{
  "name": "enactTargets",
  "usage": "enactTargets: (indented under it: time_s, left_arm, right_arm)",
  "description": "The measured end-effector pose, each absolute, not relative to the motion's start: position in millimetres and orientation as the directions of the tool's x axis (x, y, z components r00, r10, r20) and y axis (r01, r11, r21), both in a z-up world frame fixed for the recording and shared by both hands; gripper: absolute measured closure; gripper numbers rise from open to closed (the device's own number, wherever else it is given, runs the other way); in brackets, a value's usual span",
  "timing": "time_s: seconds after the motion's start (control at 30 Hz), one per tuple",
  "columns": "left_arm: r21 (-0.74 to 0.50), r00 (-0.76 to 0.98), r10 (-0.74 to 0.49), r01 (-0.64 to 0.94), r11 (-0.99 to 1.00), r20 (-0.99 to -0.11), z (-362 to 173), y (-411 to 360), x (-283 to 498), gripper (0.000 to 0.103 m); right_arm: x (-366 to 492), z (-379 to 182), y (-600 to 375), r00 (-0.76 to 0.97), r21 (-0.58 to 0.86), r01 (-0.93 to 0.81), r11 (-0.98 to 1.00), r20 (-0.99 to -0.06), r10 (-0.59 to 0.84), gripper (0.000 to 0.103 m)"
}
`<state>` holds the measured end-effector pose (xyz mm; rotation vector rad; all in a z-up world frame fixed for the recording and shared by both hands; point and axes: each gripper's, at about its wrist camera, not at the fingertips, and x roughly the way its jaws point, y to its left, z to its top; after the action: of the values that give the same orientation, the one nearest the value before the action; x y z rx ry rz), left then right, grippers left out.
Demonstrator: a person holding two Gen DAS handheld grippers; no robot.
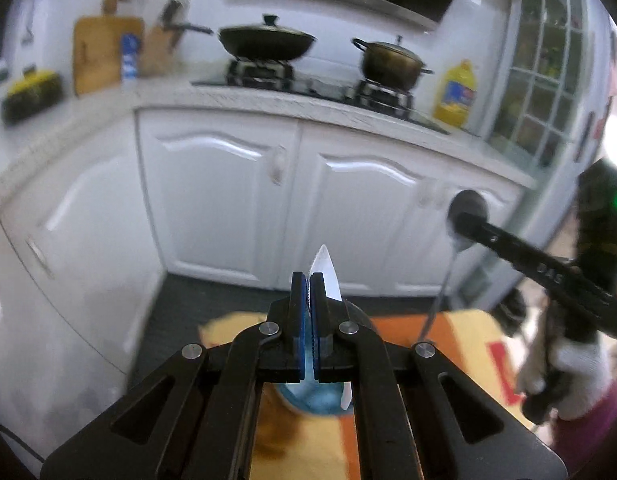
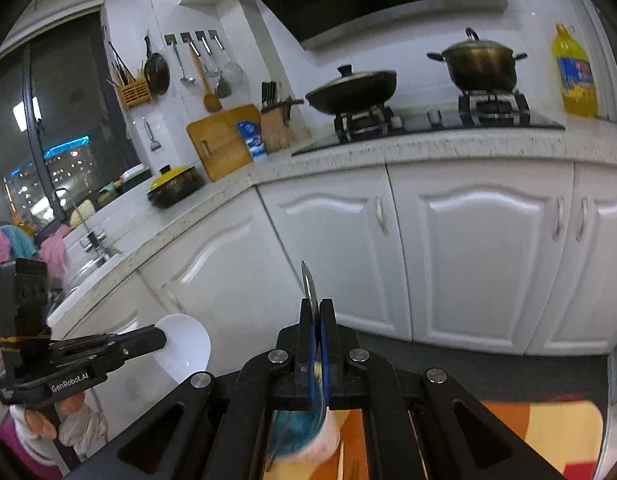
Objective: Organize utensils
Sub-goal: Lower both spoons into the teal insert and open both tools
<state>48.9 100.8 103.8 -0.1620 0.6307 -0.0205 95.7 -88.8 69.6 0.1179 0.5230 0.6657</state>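
I am holding the left tool [image 1: 308, 280] clamped on a white ceramic spoon [image 1: 324, 270]; its pointed end is sticking up past the closed blue pads [image 1: 314, 320], and seen from the right wrist its round white bowl [image 2: 184, 344] is jutting out in front of that tool [image 2: 148, 340]. My right tool [image 2: 318, 308] is pinched together on a thin metal spoon [image 2: 308, 284], edge-on between the pads; from the left wrist its shiny bowl [image 1: 464, 216] is showing at the tool's tip [image 1: 468, 222] and its slim handle is hanging down toward the orange and yellow mat [image 1: 460, 340]. A hand in a white glove [image 1: 568, 372] is gripping the right tool's handle.

Directly below both tools, a blue and white round container [image 2: 304, 428] is sitting on that mat, blurred; I cannot tell what it is exactly.

Beyond the mat, a dark floor strip [image 2: 468, 356] is running along the white cabinet doors [image 2: 480, 248]. Above the doors, the speckled bench [image 2: 428, 144] is carrying a black gas hob [image 2: 428, 120]: on it are sitting a black lidded wok [image 2: 352, 88] and, right of the wok, a bronze lidded pot [image 2: 478, 64]. Further right of the wok a yellow oil bottle [image 2: 574, 76] is standing. Left of the wok are leaning a wooden knife block [image 2: 276, 120] and a wooden cutting board [image 2: 220, 140].
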Motion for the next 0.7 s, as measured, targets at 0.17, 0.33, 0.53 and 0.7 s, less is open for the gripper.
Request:
enactTargets:
  time_s: [0.17, 0.33, 0.53, 0.7]
  left_arm:
    - [-0.087, 0.809, 0.015, -0.081, 0.993, -0.587, 75, 98, 73, 0.102]
    - [-0.038, 0.803, 0.056, -0.097, 0.995, -0.593, 53, 92, 83, 0.102]
    - [-0.055, 0.773, 0.038, -0.094, 0.994, -0.634, 30, 89, 84, 0.102]
    - [-0.069, 0.749, 0.024, -0.094, 0.993, -0.663, 19, 84, 81, 0.102]
  right_arm:
    - [117, 59, -59, 0.724, 0.172, -0.53, 0.83, -0.419, 0.549, 0.101]
    - [130, 36, -39, 0.714, 0.139, -0.541, 0.83, -0.445, 0.54, 0.101]
    - [128, 0, -25, 0.644, 0.132, -0.583, 0.802, -0.525, 0.556, 0.101]
    - [128, -17, -26, 0.567, 0.186, -0.615, 0.766, -0.572, 0.593, 0.099]
